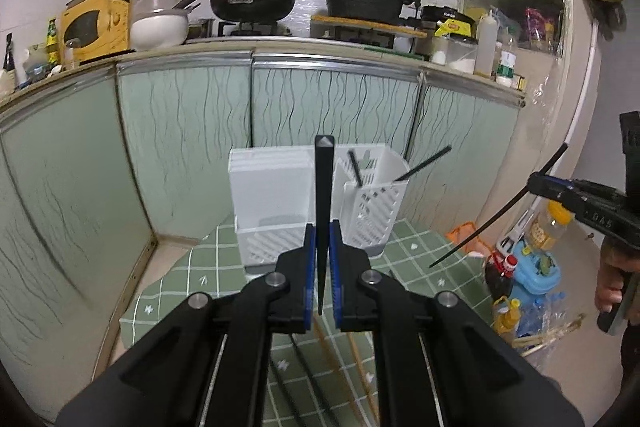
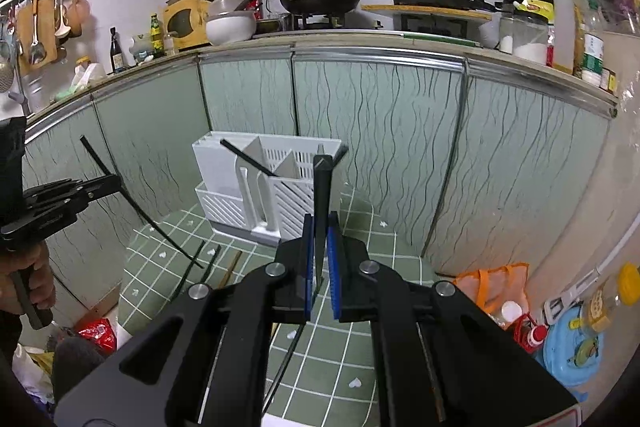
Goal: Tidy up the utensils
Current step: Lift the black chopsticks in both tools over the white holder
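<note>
My left gripper [image 1: 322, 227] is shut on a black chopstick [image 1: 323, 179] that stands upright between its blue pads. It hangs above the green checked tablecloth [image 1: 192, 267], in front of the white utensil holder [image 1: 272, 187]. Two black chopsticks [image 1: 424, 163] lean in the holder's right compartment. My right gripper [image 2: 320, 217] is shut on another black chopstick [image 2: 321, 183], also in front of the holder [image 2: 224, 183]. Each gripper shows in the other view: the right one [image 1: 536, 183] with its slanted chopstick [image 1: 500, 211], the left one [image 2: 115, 181] likewise. Loose black chopsticks [image 2: 196, 259] and a wooden one [image 2: 232, 267] lie on the cloth.
Green cabinet doors [image 1: 180, 131] stand right behind the small table, under a crowded counter. To the right on the floor are an orange bag [image 2: 496, 287], bottles [image 1: 500, 275] and a blue plastic container [image 2: 572, 351]. A red bag [image 2: 96, 333] lies at the lower left.
</note>
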### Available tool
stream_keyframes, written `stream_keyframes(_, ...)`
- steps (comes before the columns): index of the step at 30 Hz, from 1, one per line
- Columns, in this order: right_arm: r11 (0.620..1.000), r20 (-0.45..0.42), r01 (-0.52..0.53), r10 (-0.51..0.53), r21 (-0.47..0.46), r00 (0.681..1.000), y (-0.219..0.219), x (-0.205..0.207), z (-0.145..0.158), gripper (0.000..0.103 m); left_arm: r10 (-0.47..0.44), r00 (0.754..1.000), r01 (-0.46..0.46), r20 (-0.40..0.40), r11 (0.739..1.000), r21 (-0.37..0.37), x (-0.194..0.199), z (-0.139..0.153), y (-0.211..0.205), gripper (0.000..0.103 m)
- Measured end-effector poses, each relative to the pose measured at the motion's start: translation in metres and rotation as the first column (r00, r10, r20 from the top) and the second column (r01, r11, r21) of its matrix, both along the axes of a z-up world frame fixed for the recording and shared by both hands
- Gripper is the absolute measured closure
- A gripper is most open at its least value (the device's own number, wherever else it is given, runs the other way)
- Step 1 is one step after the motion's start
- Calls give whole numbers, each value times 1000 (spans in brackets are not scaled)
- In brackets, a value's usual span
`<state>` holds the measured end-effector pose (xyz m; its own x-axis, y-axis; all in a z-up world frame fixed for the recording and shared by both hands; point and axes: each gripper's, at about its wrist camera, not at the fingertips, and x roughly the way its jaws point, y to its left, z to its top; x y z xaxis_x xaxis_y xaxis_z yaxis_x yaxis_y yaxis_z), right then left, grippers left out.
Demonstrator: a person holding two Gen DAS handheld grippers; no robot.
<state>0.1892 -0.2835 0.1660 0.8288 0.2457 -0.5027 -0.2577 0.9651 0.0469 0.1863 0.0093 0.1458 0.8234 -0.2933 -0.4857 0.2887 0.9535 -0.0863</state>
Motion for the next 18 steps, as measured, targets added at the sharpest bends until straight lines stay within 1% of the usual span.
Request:
stream_keyframes(3,1000,7,-16,16,0,1000,3,6,10,97,-20,1000,19,15,1000,9,7,16,-10,97)
stream_keyframes(5,1000,14,-28,28,-10,1000,7,11,19,97,-37,999,37,8,999,-2,14,28,-16,97)
stream_keyframes(11,998,29,-59,59,-20,998,19,34,50,97,-76,997,77,25,997,-25,36,62,-35,97)
stream_keyframes(18,996,48,-85,85,-9,995,28,65,81,97,-116,993,118,33,992,-48,69,85,-53,97)
